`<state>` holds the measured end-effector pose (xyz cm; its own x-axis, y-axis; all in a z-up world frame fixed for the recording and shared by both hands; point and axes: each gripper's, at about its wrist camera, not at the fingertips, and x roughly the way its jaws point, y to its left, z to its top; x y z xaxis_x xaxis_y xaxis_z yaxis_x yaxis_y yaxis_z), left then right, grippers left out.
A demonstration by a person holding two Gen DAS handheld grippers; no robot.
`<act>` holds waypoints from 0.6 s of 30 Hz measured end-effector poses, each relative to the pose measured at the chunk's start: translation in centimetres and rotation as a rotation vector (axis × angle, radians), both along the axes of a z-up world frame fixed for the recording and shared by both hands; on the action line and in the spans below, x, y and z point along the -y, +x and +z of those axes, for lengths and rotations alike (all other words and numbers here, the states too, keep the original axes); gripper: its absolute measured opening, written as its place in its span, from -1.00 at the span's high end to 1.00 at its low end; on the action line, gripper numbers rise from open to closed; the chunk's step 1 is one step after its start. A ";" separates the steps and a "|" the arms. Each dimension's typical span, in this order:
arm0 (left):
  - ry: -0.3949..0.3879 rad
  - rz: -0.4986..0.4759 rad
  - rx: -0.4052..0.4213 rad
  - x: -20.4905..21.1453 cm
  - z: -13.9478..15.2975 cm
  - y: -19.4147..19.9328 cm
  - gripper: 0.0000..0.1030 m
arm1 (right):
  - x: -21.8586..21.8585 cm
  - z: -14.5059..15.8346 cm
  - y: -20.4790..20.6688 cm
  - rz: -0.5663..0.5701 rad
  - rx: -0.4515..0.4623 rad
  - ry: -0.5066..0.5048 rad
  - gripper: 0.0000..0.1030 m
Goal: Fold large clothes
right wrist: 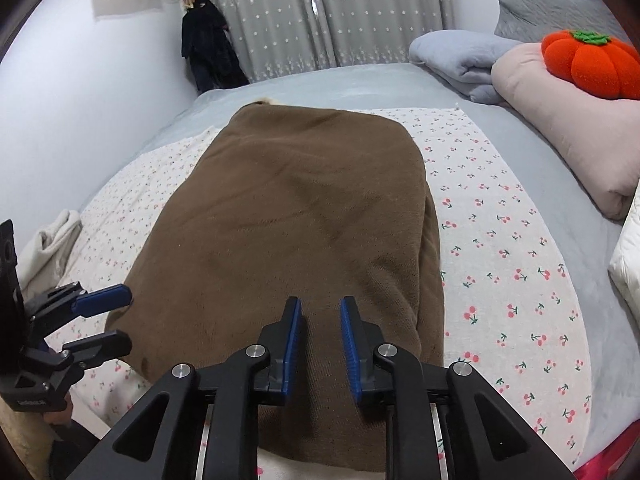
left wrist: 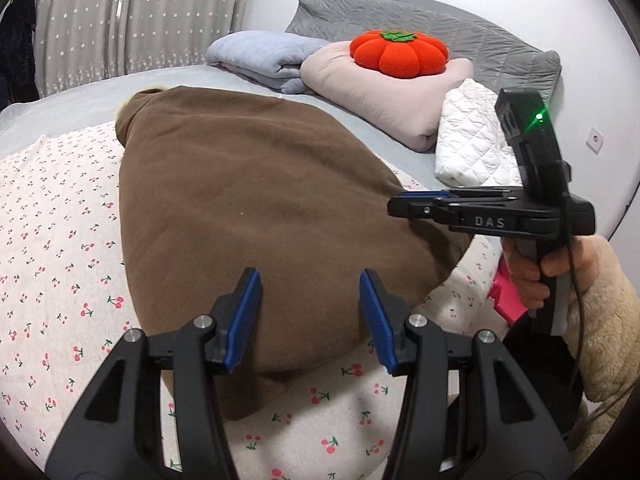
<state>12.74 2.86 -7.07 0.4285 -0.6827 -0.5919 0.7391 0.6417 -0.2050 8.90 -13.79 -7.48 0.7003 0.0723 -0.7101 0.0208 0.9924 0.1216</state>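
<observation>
A large brown fleece garment [left wrist: 256, 208] lies folded into a long block on a cherry-print cloth [left wrist: 52, 240] on the bed; it also shows in the right wrist view [right wrist: 296, 216]. A bit of cream lining shows at its far end. My left gripper [left wrist: 310, 316] is open and empty, just above the garment's near edge. My right gripper [right wrist: 320, 344] is open and empty over the near end of the garment. It shows from the side in the left wrist view [left wrist: 412, 204]. The left gripper shows at the garment's near left corner in the right wrist view [right wrist: 116, 316].
At the head of the bed lie a folded blue blanket [left wrist: 264, 56], a pink folded quilt [left wrist: 384, 92] with an orange pumpkin cushion [left wrist: 400, 52], a white quilted pad [left wrist: 472, 140] and a grey pillow [left wrist: 460, 32]. A cream cloth [right wrist: 52, 240] lies at the bed's left edge. Curtains [right wrist: 320, 12] hang behind.
</observation>
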 end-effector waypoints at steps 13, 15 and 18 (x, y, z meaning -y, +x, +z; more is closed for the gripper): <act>-0.009 0.050 0.025 0.7 1.2 3.7 -0.03 | -2.6 -1.7 -2.7 0.182 -0.170 -0.216 0.19; -0.014 0.045 0.035 0.7 1.4 4.3 -0.03 | -2.1 -0.4 -4.0 0.223 -0.173 -0.218 0.14; -0.015 0.025 0.041 1.7 1.7 5.8 -0.03 | 0.1 3.1 -4.6 0.194 -0.044 -0.127 -0.02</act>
<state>18.59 1.21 -5.40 0.4693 -0.6800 -0.5634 0.7307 0.6573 -0.1846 4.33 -13.91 -4.39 0.6502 0.1110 -0.7516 -0.1695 0.9855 -0.0010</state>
